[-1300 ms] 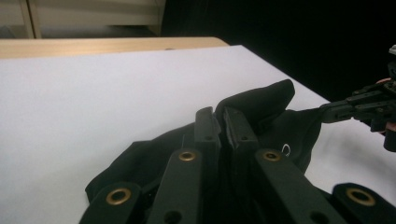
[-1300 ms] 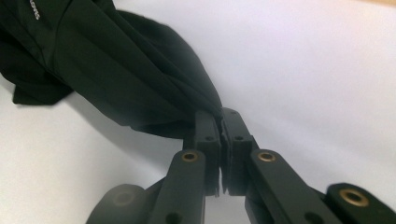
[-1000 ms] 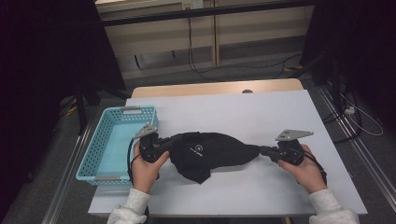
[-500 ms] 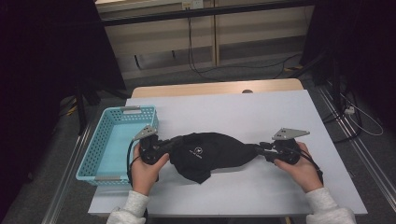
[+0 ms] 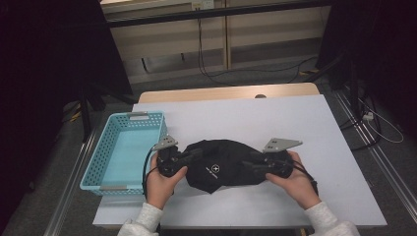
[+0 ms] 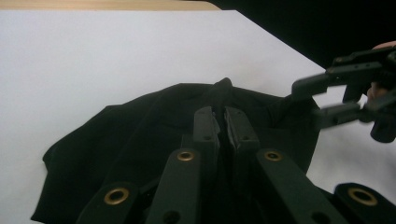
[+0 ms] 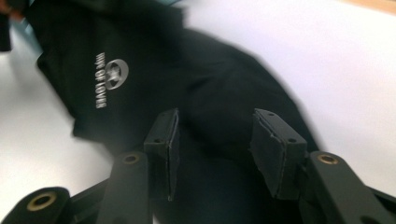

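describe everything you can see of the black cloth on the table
The black cloth garment looks like soft, matte fabric and lies bunched and creased on the white table, right of the light blue plastic basket. It carries a small white round logo with lettering. The left tool is shut on a raised fold at its left end. The right tool sits over its right end; its jaws have just been opening and stand apart, with cloth under the gap.

A garment (image 5: 221, 167) lies bunched on the table (image 5: 295, 123), toward the person's edge. A basket (image 5: 123, 147) sits on the table just left of it. Cables (image 5: 211, 59) trail on the floor behind the table.
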A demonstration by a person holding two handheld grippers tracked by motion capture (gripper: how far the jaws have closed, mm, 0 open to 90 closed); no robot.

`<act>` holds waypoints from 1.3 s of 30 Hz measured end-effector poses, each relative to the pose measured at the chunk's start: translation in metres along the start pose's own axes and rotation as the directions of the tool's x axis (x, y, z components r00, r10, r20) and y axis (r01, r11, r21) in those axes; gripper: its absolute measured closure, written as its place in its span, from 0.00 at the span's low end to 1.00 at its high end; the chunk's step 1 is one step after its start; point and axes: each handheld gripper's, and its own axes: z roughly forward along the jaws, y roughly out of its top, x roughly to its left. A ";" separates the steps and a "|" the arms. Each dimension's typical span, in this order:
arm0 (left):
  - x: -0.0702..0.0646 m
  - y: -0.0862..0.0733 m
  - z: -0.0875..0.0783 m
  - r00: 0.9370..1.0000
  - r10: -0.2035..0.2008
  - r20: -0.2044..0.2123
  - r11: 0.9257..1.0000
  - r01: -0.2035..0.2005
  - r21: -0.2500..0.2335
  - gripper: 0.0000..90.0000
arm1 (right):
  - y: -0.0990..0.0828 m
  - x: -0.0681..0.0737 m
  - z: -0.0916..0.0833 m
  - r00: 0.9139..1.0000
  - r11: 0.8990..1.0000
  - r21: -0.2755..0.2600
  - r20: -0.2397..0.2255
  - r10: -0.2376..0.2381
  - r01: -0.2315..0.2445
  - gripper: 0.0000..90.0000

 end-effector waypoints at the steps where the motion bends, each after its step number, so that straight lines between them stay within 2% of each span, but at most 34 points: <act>1: 0.000 0.000 0.001 1.000 0.003 0.002 1.000 -0.003 0.006 0.94 | -0.001 0.009 0.009 0.999 0.999 0.022 -0.031 -0.025 0.026 0.62; 2: -0.001 -0.001 0.001 1.000 0.005 0.003 1.000 -0.005 0.005 0.94 | -0.001 0.009 0.009 0.999 0.999 0.022 -0.031 -0.025 0.026 0.62; 3: -0.001 -0.001 0.001 1.000 0.004 0.004 1.000 -0.004 0.006 0.93 | -0.003 0.015 0.015 0.997 0.997 0.046 -0.049 -0.055 0.057 0.66; 4: -0.002 -0.001 0.002 1.000 0.003 0.009 1.000 -0.003 0.008 0.93 | -0.004 0.017 0.018 0.996 0.996 0.054 -0.055 -0.067 0.070 0.71; 5: -0.002 -0.001 0.002 1.000 0.003 0.011 1.000 -0.003 0.007 0.93 | -0.004 0.017 0.018 0.996 0.996 0.054 -0.055 -0.067 0.070 0.71; 6: -0.003 -0.002 0.003 1.000 0.008 0.007 1.000 -0.009 0.012 0.92 | -0.007 0.019 0.021 0.994 0.994 0.066 -0.076 -0.077 0.082 0.76; 10: -0.003 -0.003 0.004 1.000 0.006 0.009 1.000 -0.006 0.014 0.92 | -0.009 0.025 0.022 0.992 0.994 0.070 -0.100 -0.079 0.086 0.78; 12: -0.003 -0.003 0.004 1.000 0.008 0.014 1.000 -0.008 0.014 0.92 | -0.010 0.026 0.024 0.992 0.993 0.080 -0.092 -0.085 0.093 0.78; 15: -0.004 -0.002 0.004 1.000 0.013 0.010 1.000 -0.014 0.012 0.91 | -0.014 0.028 0.029 0.988 0.989 0.095 -0.116 -0.099 0.111 0.88; 22: -0.004 -0.002 0.004 1.000 0.019 0.004 1.000 -0.019 0.005 0.87 | -0.017 0.030 0.031 0.986 0.988 0.102 -0.129 -0.102 0.115 0.98; 25: -0.004 -0.002 0.004 1.000 0.016 0.005 1.000 -0.016 0.003 0.86 | -0.017 0.030 0.030 0.988 0.988 0.103 -0.111 -0.106 0.118 0.99; 26: -0.003 -0.002 0.004 1.000 0.014 0.006 1.000 -0.014 0.003 0.84 | -0.017 0.029 0.028 0.988 0.988 0.110 -0.125 -0.091 0.105 0.99; 30: -0.003 -0.002 0.005 1.000 0.016 0.011 1.000 -0.016 0.005 0.81 | -0.018 0.028 0.026 0.987 0.986 0.127 -0.137 -0.086 0.104 1.00; 34: -0.001 0.001 0.003 1.000 0.015 0.002 1.000 -0.015 -0.019 0.73 | -0.019 0.029 0.023 0.985 0.986 0.127 -0.147 -0.091 0.110 1.00; 35: 0.000 0.002 0.002 1.000 0.016 -0.005 0.999 -0.016 -0.028 0.66 | -0.020 0.027 0.018 0.985 0.985 0.132 -0.142 -0.096 0.114 1.00; 36: 0.001 0.003 0.001 1.000 0.018 -0.015 0.999 -0.019 -0.040 0.66 | -0.020 0.027 0.018 0.985 0.985 0.132 -0.142 -0.096 0.114 1.00; 37: 0.003 0.004 0.000 0.999 0.020 -0.028 0.998 -0.022 -0.052 0.60 | -0.022 0.026 0.016 0.985 0.984 0.136 -0.143 -0.092 0.112 1.00; 38: 0.005 0.005 0.000 0.999 0.024 -0.038 0.998 -0.027 -0.063 0.49 | -0.026 0.023 0.010 0.988 0.984 0.147 -0.128 -0.082 0.101 1.00; 39: 0.007 0.006 0.000 0.999 0.025 -0.045 0.998 -0.027 -0.063 0.45 | -0.028 0.020 0.007 0.989 0.984 0.150 -0.126 -0.076 0.094 1.00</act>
